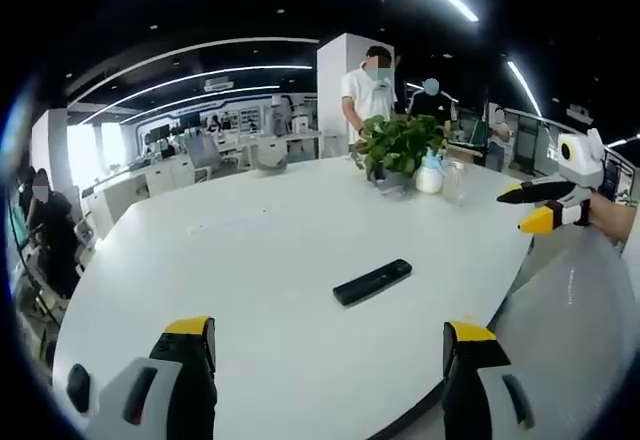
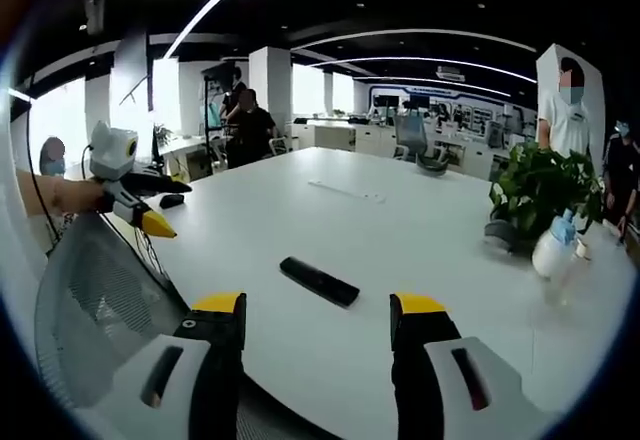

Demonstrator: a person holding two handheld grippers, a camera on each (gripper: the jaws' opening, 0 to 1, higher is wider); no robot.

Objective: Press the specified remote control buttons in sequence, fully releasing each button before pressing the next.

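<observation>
Black remote [image 1: 372, 282] lies near the white bench's [image 1: 250, 260] edge; both claws, left [image 1: 330, 345] and right [image 2: 315, 320], hover spread, and a clumsy press could shove it off.

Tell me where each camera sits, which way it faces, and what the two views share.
Left gripper view: rides the left tool, looking across the white table at the remote and plant; the right tool enters at right, held by a hand.
Right gripper view: rides the right tool, facing the same table from the other side; the left tool enters at left above a mesh chair.
Shared: remote, plant, table, spray bottle.
</observation>
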